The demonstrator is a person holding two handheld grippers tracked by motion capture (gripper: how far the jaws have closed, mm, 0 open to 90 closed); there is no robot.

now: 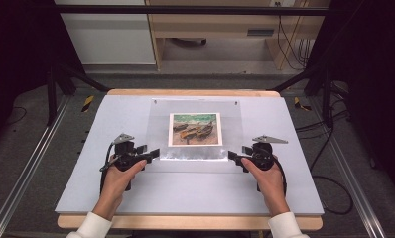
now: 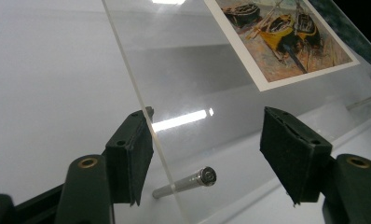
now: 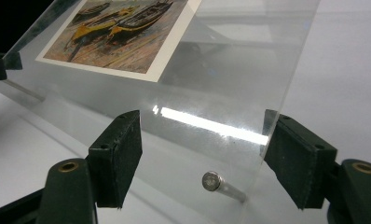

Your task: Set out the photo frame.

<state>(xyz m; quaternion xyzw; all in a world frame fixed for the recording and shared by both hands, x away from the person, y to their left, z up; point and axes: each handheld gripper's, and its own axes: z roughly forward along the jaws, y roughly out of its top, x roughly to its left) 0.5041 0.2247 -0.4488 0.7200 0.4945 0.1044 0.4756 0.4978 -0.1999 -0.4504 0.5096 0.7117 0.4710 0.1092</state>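
A clear acrylic sheet [image 1: 158, 129] lies over the white board [image 1: 101, 193], with a print of painted boats [image 1: 195, 129] at its middle. At the sheet's near left corner, my left gripper [image 1: 148, 150] stands open. In the left gripper view the sheet's side edge [image 2: 141, 112] runs along the left pad [image 2: 130, 158], and the right pad [image 2: 291, 158] stands well apart. My right gripper [image 1: 239, 152] is open at the near right corner. There the sheet's edge [image 3: 267, 121] meets the right pad [image 3: 295, 163]. A small metal pin [image 2: 193, 179] [image 3: 211, 181] shows under each corner.
The white board rests on a wooden table [image 1: 185, 222]. Two small fasteners [image 1: 156, 101] hold the sheet's far edge. Metal rails [image 1: 32, 163] run along both sides on the floor, cables [image 1: 329, 144] trail at the right, and a wooden desk [image 1: 210, 29] stands behind.
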